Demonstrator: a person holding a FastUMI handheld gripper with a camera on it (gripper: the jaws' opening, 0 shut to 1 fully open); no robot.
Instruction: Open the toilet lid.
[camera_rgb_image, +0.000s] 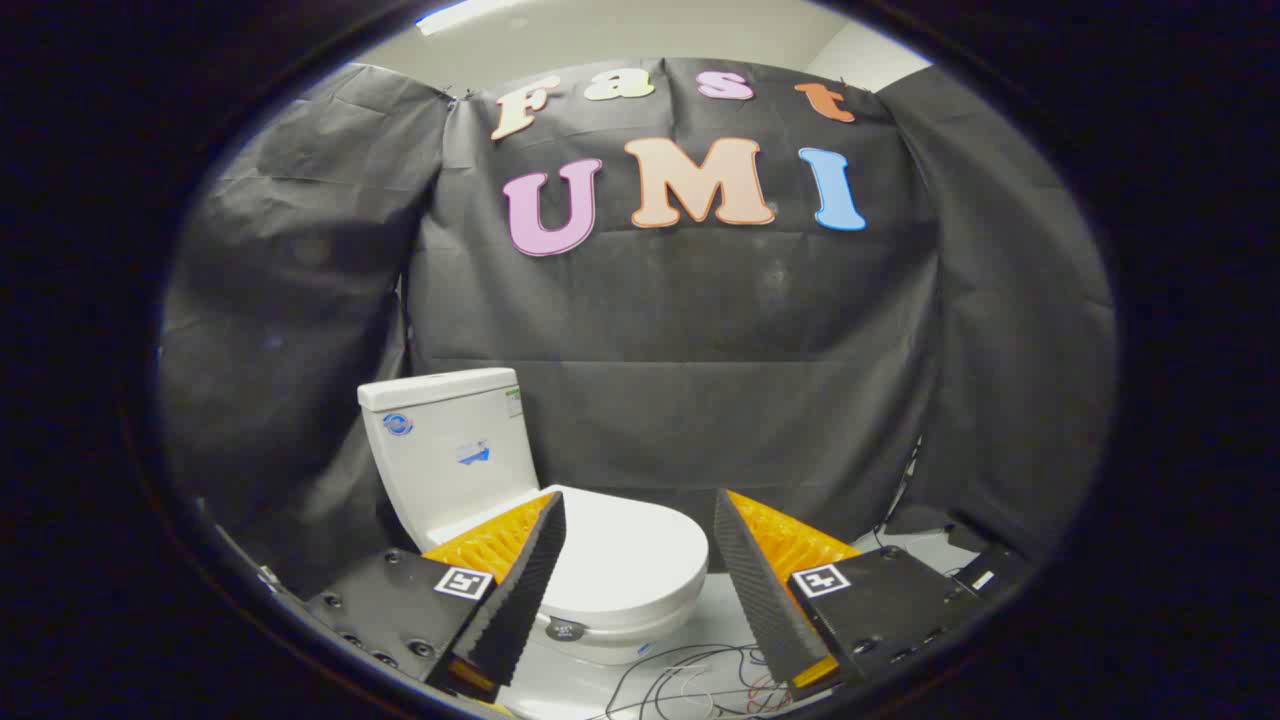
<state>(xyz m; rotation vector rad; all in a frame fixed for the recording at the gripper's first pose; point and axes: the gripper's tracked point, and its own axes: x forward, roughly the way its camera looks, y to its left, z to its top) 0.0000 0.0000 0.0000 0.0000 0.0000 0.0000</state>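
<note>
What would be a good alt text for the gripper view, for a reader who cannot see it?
A white toilet stands with its lid closed, just beyond the open gripper, whose fingers hold nothing. The tank rises behind the lid against the booth's black cloth wall, and loose cables lie on the pale floor below.

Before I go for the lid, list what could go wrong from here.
1. The tool is open and apart from the toilet lid, which lies shut and smooth; the fingers may slip off its rounded front edge.
2. Loose cables on the floor below the bowl could snag the tool on a low approach.
3. The tank behind may stop the lid abruptly.
</note>
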